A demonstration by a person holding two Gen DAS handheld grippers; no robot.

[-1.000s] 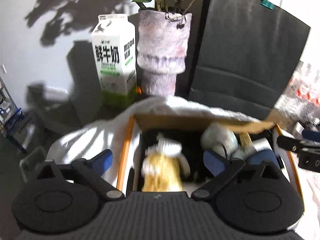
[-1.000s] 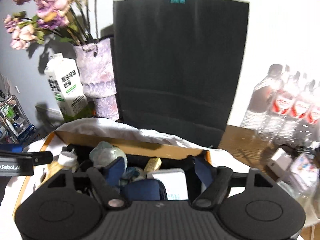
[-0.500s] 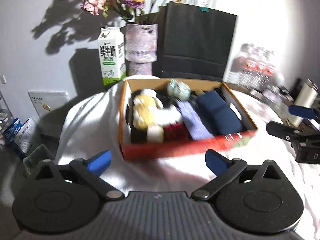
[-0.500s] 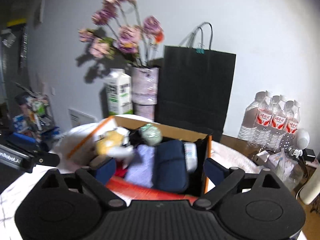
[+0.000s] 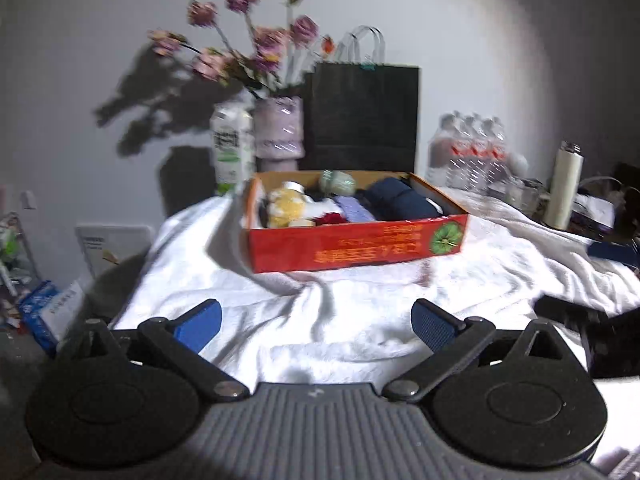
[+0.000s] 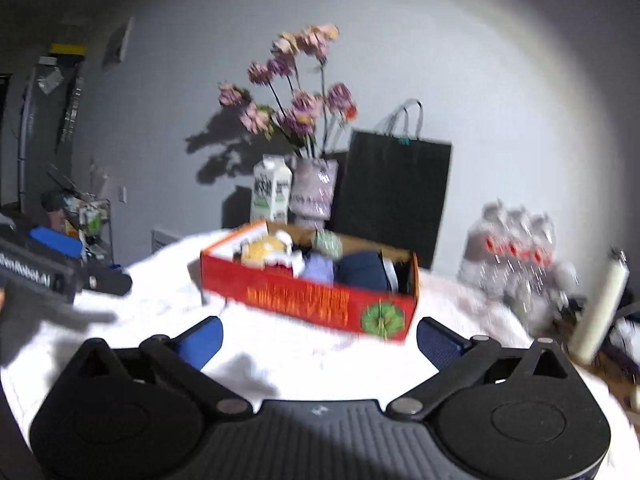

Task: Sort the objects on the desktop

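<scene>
Cardboard box (image 5: 352, 240), shallow and rectangular, with a glossy red printed front and a green round emblem at its right end, sits at the centre of both views on a rumpled white cloth (image 5: 360, 312) that covers the worktop. The box is packed with soft things: a fuzzy yellow lump (image 5: 286, 208) at the left, a pale green rounded bundle (image 5: 337, 182) at the back, a lilac folded piece (image 5: 354, 208) in the middle and a dark navy padded pouch (image 5: 400, 200) at the right.

Behind the box, toward the top of the frame, stand a white and green milk carton (image 5: 232, 148), a rough lilac vase (image 5: 279, 128) of dried pink and purple flowers, and a flat matte black paper bag (image 5: 362, 114) with pale looped handles. To the right are shrink-wrapped clear water bottles (image 5: 472, 148) with red labels and a smooth cream cylindrical flask (image 5: 564, 184).

The left tongs (image 5: 316, 322) fill the bottom of the left wrist view, their blue ribbed tips spread wide and empty above the cloth, well short of the box. The right tongs (image 6: 320, 340) in the right wrist view are likewise spread wide and grasp nothing. Both views are blurred.
</scene>
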